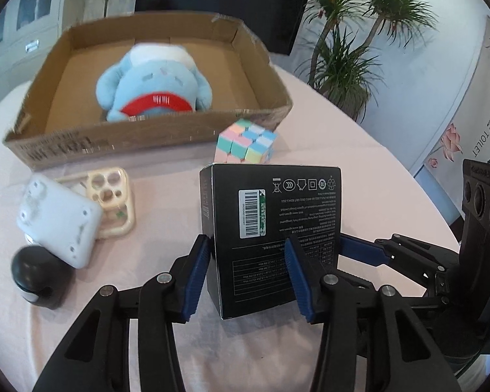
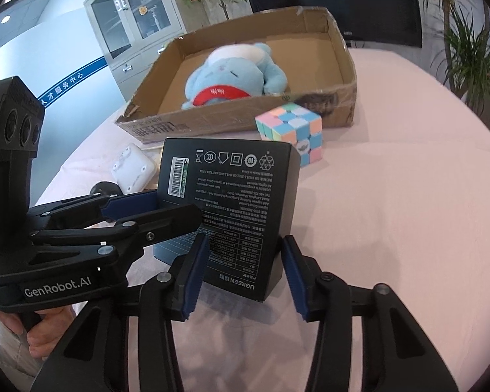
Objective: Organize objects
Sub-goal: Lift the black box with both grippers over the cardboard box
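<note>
While both claws grip it, the black rectangular cardboard box with white print and a barcode label (image 1: 271, 228) stands tilted above the pale pink tabletop (image 1: 359, 170). The left claw (image 1: 248, 261) pinches the box's left edge between its blue ribbed pads, one pad on the side face and one on the printed face. The right claw (image 2: 245, 261) clamps the box's lower right corner, its pads pressed on the printed face and the right side. No earlier picture is given, so nothing more can be said of the jaws.

Just behind the box sits a pastel-coloured puzzle cube (image 1: 246, 145), close against the front wall of a shallow brown cardboard tray (image 1: 81, 143). Inside the tray lies a light blue plush toy with a red band (image 1: 153, 81).

Left of the box, on the tabletop, a white plastic rounded device (image 1: 58, 219) leans on a cream phone case (image 1: 114, 196), with a black rounded gadget (image 1: 39, 271) nearest the camera.
</note>
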The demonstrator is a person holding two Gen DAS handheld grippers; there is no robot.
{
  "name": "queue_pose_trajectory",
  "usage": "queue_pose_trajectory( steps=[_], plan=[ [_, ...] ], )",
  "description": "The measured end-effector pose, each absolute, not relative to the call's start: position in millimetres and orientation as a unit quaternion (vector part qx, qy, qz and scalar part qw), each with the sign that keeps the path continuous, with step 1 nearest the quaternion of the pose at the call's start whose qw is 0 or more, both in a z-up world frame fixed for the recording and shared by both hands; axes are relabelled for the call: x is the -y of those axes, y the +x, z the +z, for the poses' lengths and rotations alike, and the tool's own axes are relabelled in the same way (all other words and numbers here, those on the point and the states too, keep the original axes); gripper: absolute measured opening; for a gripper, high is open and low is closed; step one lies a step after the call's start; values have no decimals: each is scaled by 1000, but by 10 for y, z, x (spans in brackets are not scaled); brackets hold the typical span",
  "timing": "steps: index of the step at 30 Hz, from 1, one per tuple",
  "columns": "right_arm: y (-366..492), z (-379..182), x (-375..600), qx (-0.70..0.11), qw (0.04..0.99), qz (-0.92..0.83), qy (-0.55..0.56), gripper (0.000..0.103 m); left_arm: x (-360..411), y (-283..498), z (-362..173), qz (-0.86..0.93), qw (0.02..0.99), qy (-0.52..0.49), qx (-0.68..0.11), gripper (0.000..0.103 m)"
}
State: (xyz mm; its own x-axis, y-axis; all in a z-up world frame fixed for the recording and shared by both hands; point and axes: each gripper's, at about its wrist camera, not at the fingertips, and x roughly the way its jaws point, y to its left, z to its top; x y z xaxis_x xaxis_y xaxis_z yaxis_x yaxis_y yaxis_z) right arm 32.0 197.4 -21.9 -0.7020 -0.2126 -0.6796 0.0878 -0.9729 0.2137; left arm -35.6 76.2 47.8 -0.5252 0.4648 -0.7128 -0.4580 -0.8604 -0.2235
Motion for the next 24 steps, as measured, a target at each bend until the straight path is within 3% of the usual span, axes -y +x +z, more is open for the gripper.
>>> queue_pose_trajectory(
  steps=[24],
  plan=[
    [-203,730,-2280,44,58,-954,290,42,-1019,-839,1524,908,266,-324,-4,45]
  ],
)
